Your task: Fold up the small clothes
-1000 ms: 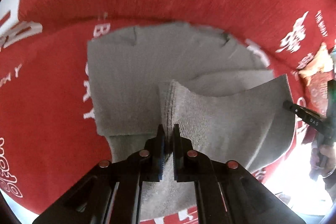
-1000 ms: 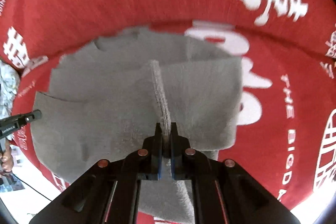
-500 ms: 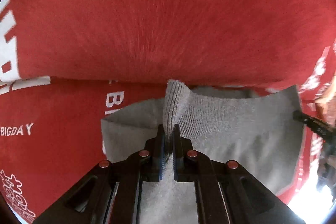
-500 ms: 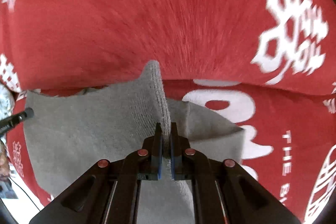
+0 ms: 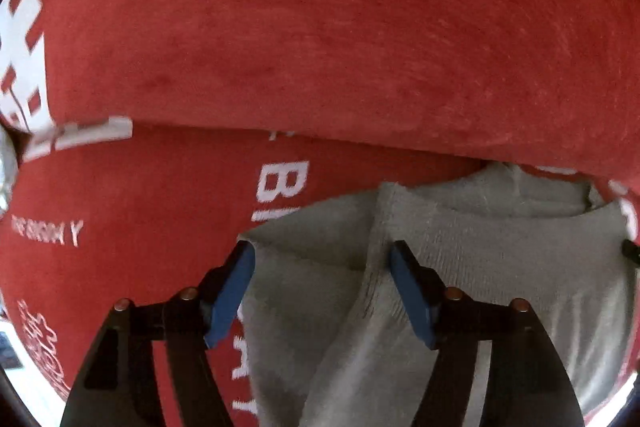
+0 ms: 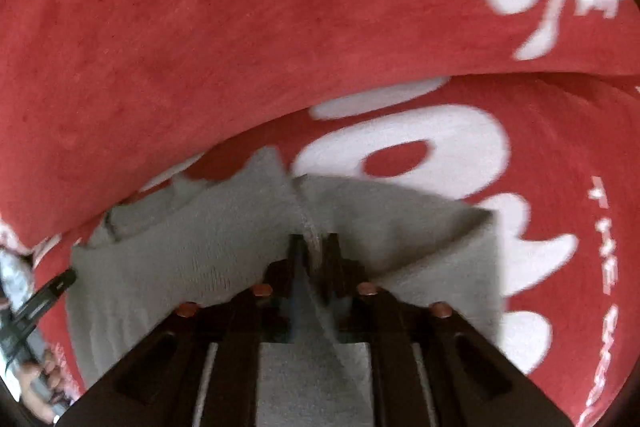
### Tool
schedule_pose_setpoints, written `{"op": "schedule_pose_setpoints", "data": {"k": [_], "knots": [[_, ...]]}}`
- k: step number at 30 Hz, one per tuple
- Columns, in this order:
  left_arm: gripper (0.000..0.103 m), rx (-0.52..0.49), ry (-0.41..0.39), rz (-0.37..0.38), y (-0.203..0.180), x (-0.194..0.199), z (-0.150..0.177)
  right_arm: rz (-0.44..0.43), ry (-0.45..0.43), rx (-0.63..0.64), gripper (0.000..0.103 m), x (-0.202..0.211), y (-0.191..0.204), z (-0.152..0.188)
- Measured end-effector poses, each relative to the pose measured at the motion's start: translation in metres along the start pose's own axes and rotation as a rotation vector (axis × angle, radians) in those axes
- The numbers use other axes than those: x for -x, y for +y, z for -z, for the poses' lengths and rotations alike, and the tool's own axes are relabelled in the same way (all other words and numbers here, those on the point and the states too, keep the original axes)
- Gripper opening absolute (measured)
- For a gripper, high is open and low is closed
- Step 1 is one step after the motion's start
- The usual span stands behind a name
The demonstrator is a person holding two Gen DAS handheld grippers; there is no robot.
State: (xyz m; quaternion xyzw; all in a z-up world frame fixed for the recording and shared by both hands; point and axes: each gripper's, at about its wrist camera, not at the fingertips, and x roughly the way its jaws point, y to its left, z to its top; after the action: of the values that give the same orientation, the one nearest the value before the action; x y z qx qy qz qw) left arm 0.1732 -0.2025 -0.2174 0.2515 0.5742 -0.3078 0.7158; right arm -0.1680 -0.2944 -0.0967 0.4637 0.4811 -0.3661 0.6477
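Note:
A small grey knit garment (image 5: pixel 500 267) lies folded over on a red fabric surface (image 5: pixel 320 47) with white print. My left gripper (image 5: pixel 320 251) points down at it, its jaws opening wide. A raised ridge of the grey cloth stands between the blue pads (image 5: pixel 230 291), close to the right one, and neither pad presses it. In the right wrist view the garment (image 6: pixel 180 259) spreads to the left. My right gripper (image 6: pixel 314 239) is opening, its jaws a narrow gap apart. A thin blurred fold of grey cloth stands in that gap.
A fold or raised step in the red fabric (image 6: pixel 200 27) runs across just behind the garment. Large white lettering (image 6: pixel 420 155) lies to the right. The left gripper's tip (image 6: pixel 52 291) and a person's hand (image 6: pixel 36 383) show at the left edge.
Both grippers came down and forward, carrying the grey edge over the garment. Each was shut on a cloth fold; now the left jaws stand wide apart and the right jaws have parted slightly.

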Motion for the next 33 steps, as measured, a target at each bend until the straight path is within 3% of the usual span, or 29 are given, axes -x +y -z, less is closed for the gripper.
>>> {"op": "schedule_pose_setpoints", "data": {"k": [3, 6, 9, 16, 21, 24, 26, 27, 28, 29, 30, 33], "knots": [[0.07, 0.019, 0.015, 0.03, 0.015, 0.013, 0.005, 0.08, -0.018, -0.071, 0.028, 0.013, -0.017, -0.003], [0.07, 0.025, 0.04, 0.101, 0.031, 0.027, 0.019, -0.014, -0.01, -0.138, 0.029, 0.033, -0.033, 0.006], [0.07, 0.062, 0.099, 0.203, 0.045, 0.036, 0.046, -0.113, -0.003, -0.16, 0.046, 0.057, -0.038, 0.035], [0.07, 0.135, 0.217, 0.278, 0.067, 0.045, 0.126, -0.351, 0.109, -0.3, 0.052, 0.093, -0.043, 0.132], [0.07, 0.141, 0.251, 0.293, 0.063, 0.033, 0.15, -0.356, 0.183, -0.441, 0.055, 0.081, -0.067, 0.186], [0.07, 0.161, 0.253, 0.299, 0.059, 0.028, 0.151, -0.323, 0.146, -0.538, 0.055, 0.062, -0.082, 0.192], [0.051, 0.168, 0.25, 0.297, 0.059, 0.025, 0.151, -0.313, 0.104, -0.612, 0.056, 0.061, -0.091, 0.196], [0.031, 0.168, 0.257, 0.297, 0.062, 0.027, 0.152, -0.318, 0.09, -0.649, 0.056, 0.058, -0.094, 0.197], [0.024, 0.165, 0.268, 0.29, 0.061, 0.024, 0.152, -0.318, 0.086, -0.679, 0.051, 0.055, -0.097, 0.195], [0.021, 0.163, 0.265, 0.293, 0.061, 0.023, 0.152, -0.294, 0.097, -0.689, 0.035, 0.052, -0.099, 0.191], [0.01, 0.157, 0.26, 0.305, 0.063, 0.026, 0.153, -0.253, 0.118, -0.668, 0.008, 0.05, -0.098, 0.184], [0.009, 0.106, 0.238, 0.306, 0.065, 0.039, 0.152, -0.16, 0.125, -0.464, 0.008, 0.064, -0.076, 0.162]]}}
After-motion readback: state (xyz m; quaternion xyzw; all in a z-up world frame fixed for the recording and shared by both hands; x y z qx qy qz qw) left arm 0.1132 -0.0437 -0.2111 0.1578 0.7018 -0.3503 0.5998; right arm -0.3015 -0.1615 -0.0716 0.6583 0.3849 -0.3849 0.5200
